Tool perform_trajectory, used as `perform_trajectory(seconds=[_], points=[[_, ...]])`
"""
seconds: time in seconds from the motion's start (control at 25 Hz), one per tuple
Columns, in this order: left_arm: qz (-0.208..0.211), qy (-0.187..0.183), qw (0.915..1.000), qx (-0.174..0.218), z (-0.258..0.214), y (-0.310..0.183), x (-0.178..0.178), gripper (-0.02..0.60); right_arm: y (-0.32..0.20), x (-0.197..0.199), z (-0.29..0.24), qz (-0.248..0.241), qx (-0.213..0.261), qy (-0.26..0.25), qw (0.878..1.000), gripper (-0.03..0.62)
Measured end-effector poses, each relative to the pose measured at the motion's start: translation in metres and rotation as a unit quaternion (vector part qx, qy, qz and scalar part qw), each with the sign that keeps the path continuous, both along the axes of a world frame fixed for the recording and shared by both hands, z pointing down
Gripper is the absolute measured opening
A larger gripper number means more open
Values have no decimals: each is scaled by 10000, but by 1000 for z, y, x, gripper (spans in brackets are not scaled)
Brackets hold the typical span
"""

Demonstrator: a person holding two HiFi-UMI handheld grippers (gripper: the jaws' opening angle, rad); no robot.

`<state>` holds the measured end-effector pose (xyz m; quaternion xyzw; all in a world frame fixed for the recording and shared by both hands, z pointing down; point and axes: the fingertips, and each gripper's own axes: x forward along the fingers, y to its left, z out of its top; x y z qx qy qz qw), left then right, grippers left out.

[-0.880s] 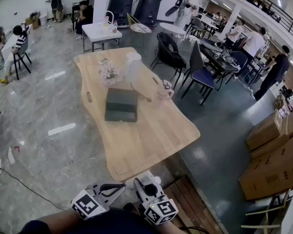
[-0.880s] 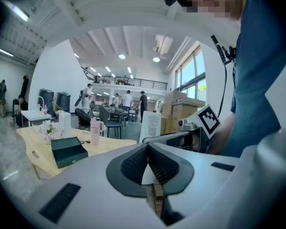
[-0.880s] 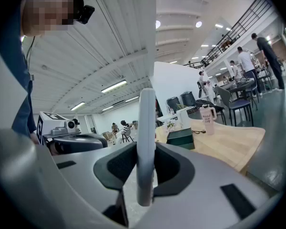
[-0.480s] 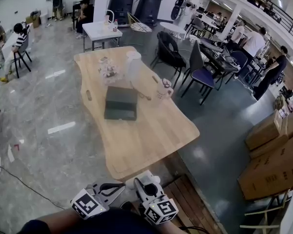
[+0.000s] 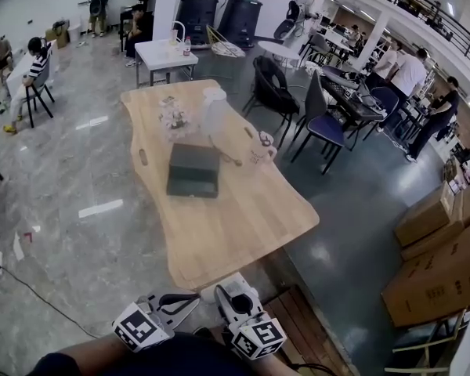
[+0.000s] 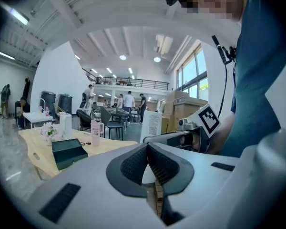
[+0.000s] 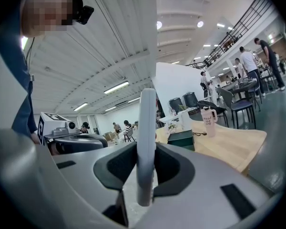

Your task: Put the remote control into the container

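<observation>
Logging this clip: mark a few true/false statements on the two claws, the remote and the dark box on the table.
1. The right claw grips a slim light-grey remote control standing upright. True.
2. The left claw holds a pink tumbler. False: its jaws are together and empty; the pink tumbler stands on the light wooden table.
3. The dark green rectangular container sits on that table. True.
4. The remote lies in the container. False: it is in the right claw, short of the table.

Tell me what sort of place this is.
Probably a large shared workspace hall: a mezzanine railing runs overhead, people sit at desks beyond the wooden table, and cardboard boxes are stacked on the floor.
</observation>
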<state>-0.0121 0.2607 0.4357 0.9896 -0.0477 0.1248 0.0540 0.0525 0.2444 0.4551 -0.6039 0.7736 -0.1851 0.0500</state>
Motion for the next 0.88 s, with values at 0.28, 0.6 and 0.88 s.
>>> perform_trajectory(seconds=[0.28, 0.6, 0.88], points=[[-198, -25, 9998, -21, 9, 0, 22, 12, -2, 26, 8, -118, 12, 4, 9999, 107], [-360, -68, 9993, 26, 18, -4, 36, 12, -10, 45, 19, -196, -17, -44, 9998, 107], [-364, 77, 9993, -103, 17, -50, 41, 12, -52, 52, 21, -65, -110, -28, 9999, 107]])
